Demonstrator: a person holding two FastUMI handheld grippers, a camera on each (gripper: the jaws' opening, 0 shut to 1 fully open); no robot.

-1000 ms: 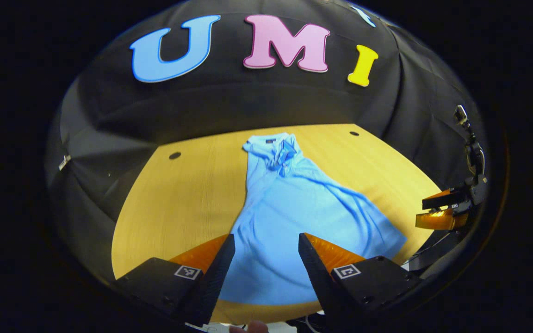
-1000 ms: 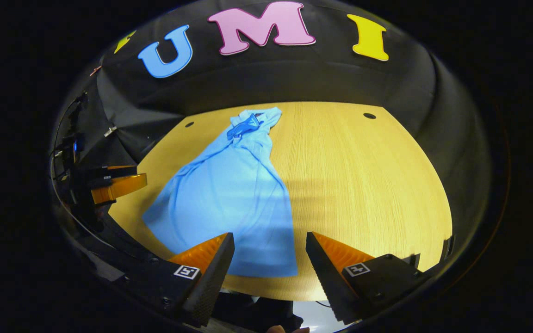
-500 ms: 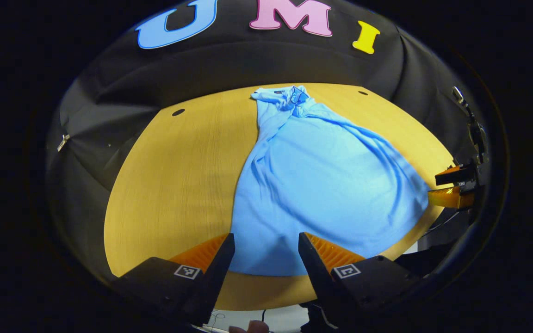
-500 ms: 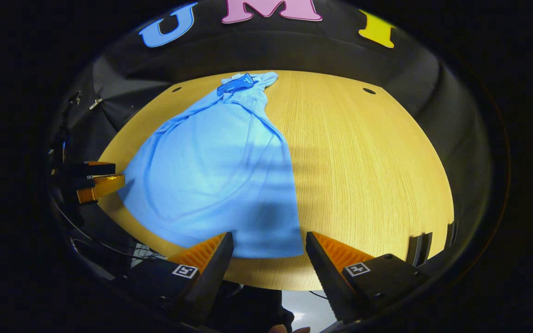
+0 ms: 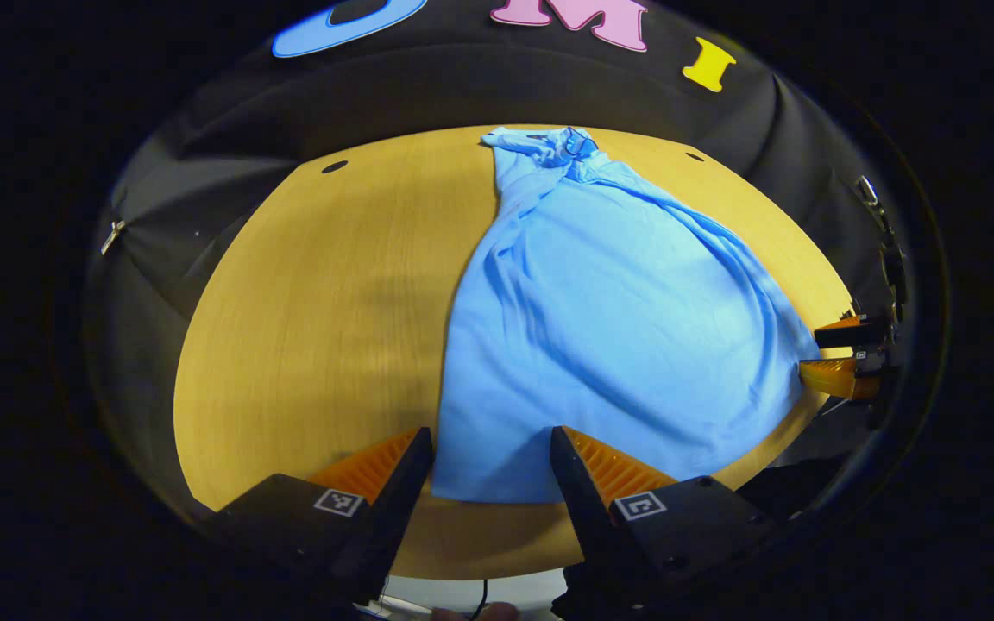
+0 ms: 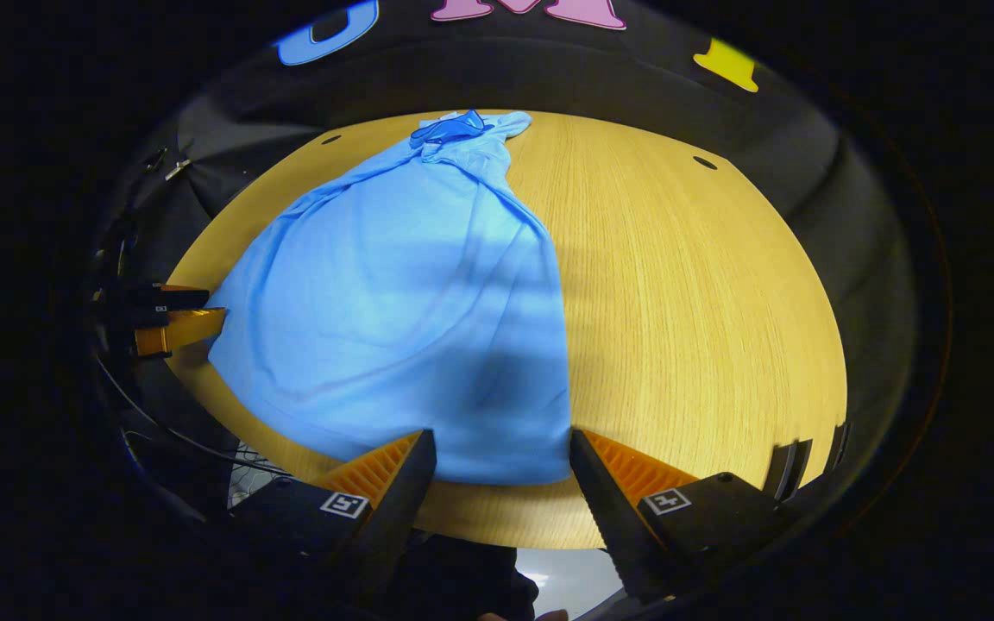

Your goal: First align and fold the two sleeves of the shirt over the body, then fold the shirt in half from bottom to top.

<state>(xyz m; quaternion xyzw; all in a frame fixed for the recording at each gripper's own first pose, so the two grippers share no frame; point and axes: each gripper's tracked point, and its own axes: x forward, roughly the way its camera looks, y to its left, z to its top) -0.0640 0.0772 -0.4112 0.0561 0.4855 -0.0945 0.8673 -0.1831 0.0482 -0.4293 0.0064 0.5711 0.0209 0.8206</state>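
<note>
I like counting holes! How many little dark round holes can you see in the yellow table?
2. One hole sits near the table's far edge, left of the blue shirt; the other hole is near that edge, right of the shirt. The shirt could hide more.

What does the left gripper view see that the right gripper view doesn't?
Left gripper view: the left gripper up close, fingers open, at the blue shirt hem, and the right gripper far off beside it. Right gripper view: the right gripper up close, fingers open, at the hem, and the left gripper far off. Both: the shirt spread on the wooden table, collar at the far end.
</note>
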